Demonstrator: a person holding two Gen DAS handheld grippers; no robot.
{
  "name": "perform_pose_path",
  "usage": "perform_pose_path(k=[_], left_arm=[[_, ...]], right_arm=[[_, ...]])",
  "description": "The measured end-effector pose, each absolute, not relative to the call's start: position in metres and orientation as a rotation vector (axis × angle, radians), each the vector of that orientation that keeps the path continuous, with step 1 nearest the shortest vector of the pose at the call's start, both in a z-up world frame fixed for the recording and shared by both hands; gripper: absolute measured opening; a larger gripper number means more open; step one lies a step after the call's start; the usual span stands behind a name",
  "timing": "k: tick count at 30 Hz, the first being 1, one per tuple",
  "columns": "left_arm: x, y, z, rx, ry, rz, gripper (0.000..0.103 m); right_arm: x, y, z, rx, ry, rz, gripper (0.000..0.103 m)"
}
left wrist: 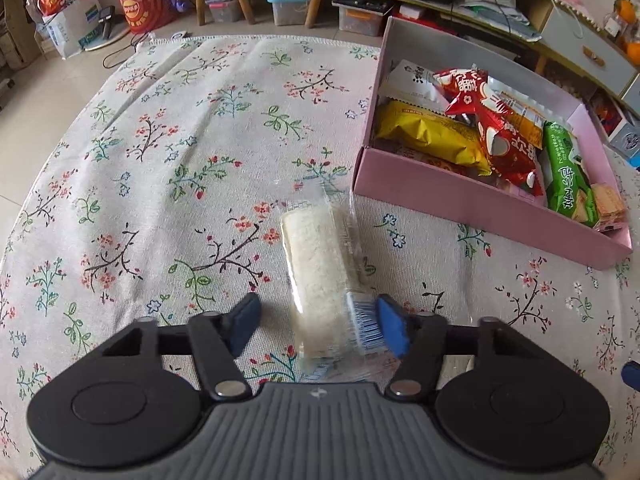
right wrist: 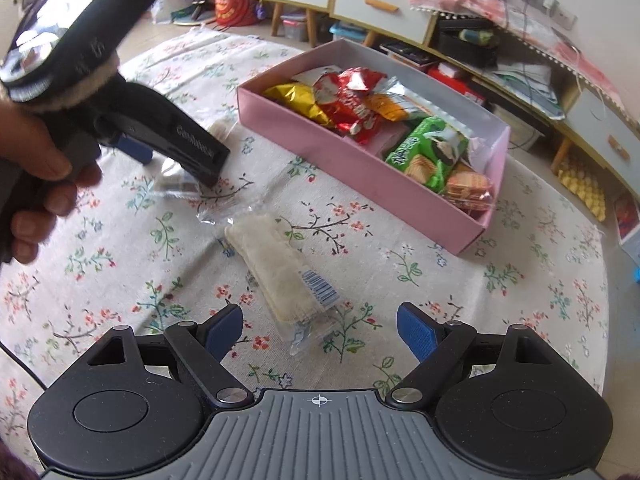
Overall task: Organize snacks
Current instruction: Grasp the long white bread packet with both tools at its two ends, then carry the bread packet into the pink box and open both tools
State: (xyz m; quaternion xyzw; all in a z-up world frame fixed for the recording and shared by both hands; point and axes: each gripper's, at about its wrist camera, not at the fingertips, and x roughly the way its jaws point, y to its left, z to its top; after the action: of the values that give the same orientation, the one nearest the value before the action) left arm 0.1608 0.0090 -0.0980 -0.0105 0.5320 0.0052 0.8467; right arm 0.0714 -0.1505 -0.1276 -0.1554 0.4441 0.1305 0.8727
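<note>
Floral tablecloth (left wrist: pixel 192 128) is covering the table. Pink box (left wrist: pixel 460 208) is sitting open-topped at the far right of the cloth. Its far end is holding a white packet (left wrist: pixel 412 78), a yellow packet (left wrist: pixel 432 136) lying along the near wall, red packets (left wrist: pixel 496 132) piling over it and an orange-and-white packet (left wrist: pixel 524 116) behind them. Its right end is holding a green wafer packet (left wrist: pixel 564 172) with a clear pack of wafers (left wrist: pixel 608 204) just beside it, at the corner. Whether a divider is splitting the box, cannot tell. Left gripper (left wrist: pixel 316 324) is pointing down at a pale rice-cake bar in clear wrap (left wrist: pixel 316 264), which is lying on the cloth, near and left of the box. The claw is standing released: its right pad is touching the barcode end of the wrap, and its left pad is standing apart from the bar. Right gripper (right wrist: pixel 320 332) is hovering with fingers spread wide and nothing clamped; a second wrapped rice-cake bar (right wrist: pixel 276 264) is lying on the cloth just ahead of it, near side of the box. A hand (right wrist: pixel 36 184) is gripping the left tool's handle at far left in the right wrist view. Clear storage bins (left wrist: pixel 288 8) are sitting under the far cabinet, contents unclear.
</note>
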Motion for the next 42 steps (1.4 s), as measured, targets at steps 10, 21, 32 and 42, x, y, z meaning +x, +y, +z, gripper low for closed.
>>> perform_pose_path(k=[10, 21, 32, 42], left_arm=[[0.159, 0.024, -0.095, -0.081, 1.133, -0.051, 0.033], [0.153, 0.033, -0.091, -0.100, 1.128, -0.088, 0.032], [0.146, 0.036, -0.081, -0.113, 1.107, -0.113, 0.032], [0.142, 0.029, -0.076, -0.097, 1.090, -0.138, 0.032]], right_arm=[[0.079, -0.134, -0.148, -0.456, 0.835, 0.331, 0.086], [0.100, -0.122, -0.151, -0.315, 0.906, 0.395, 0.043], [0.104, -0.132, -0.136, -0.139, 0.950, 0.397, 0.028], [0.112, -0.158, -0.125, 0.062, 0.963, 0.348, 0.028]])
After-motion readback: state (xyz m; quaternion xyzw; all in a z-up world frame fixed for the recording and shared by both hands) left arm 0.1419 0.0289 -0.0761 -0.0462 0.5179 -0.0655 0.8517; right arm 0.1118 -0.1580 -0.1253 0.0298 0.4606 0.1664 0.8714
